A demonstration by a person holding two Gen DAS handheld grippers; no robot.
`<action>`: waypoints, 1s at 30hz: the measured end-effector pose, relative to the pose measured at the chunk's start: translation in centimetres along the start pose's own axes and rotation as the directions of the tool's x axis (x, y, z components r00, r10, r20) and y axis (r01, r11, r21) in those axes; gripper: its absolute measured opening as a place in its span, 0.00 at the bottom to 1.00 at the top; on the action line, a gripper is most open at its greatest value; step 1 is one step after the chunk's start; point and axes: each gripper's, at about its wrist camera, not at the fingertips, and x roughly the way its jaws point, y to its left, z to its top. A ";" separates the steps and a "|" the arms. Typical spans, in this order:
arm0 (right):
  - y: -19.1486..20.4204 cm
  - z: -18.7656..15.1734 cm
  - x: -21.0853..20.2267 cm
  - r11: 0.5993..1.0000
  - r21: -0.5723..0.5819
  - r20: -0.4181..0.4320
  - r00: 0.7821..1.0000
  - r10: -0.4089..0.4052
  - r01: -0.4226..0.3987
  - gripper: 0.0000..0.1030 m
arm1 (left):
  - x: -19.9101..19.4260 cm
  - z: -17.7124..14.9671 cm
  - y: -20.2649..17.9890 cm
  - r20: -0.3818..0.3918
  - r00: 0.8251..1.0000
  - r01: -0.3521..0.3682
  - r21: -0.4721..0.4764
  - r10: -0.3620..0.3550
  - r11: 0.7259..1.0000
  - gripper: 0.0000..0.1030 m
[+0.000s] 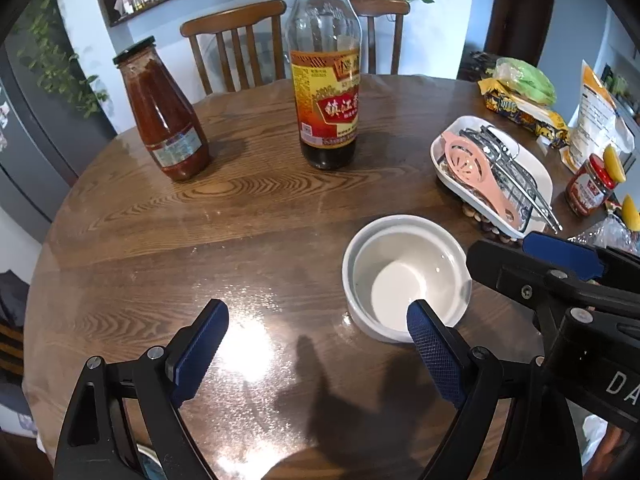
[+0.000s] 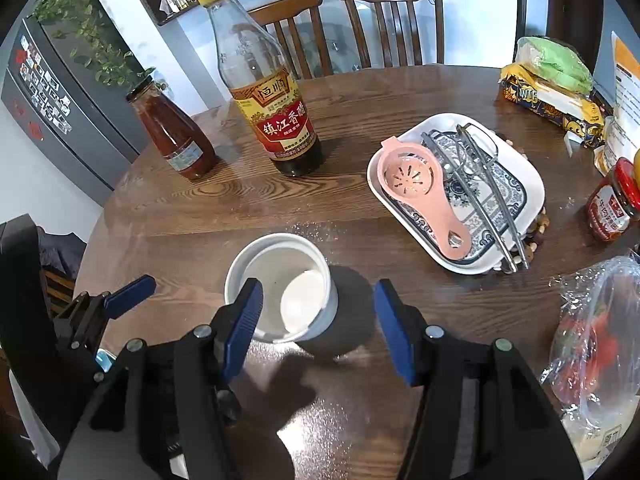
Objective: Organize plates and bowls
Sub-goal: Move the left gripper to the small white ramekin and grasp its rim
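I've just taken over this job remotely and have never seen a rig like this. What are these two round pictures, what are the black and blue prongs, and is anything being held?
Each picture comes from a camera riding on a hand-held two-finger gripper, looking along its blue-padded fingers. One shows the left gripper, the other the right gripper. Both are open and hold nothing. On the round wooden table sit small white nested bowls, a white rectangular plate holding a pink plastic egg separator and metal tongs, a dark vinegar bottle and a red sauce jar.
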 end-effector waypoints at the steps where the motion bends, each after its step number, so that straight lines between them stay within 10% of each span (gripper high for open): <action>1: 0.0 0.1 0.1 1.000 -0.001 -0.002 1.000 -0.001 0.001 0.57 | 0.2 0.0 -0.1 -0.004 1.000 -0.001 0.001 0.001 1.000 0.89; 18: -0.7 0.4 3.8 1.000 -0.018 -0.070 0.997 -0.016 0.015 0.48 | 3.1 0.3 -0.6 -0.057 0.998 0.032 -0.016 -0.033 0.999 0.80; 30: -0.7 0.4 5.8 0.999 -0.037 -0.110 0.994 -0.011 0.007 0.24 | 4.3 0.7 -0.9 -0.083 0.993 0.076 -0.037 -0.079 0.996 0.53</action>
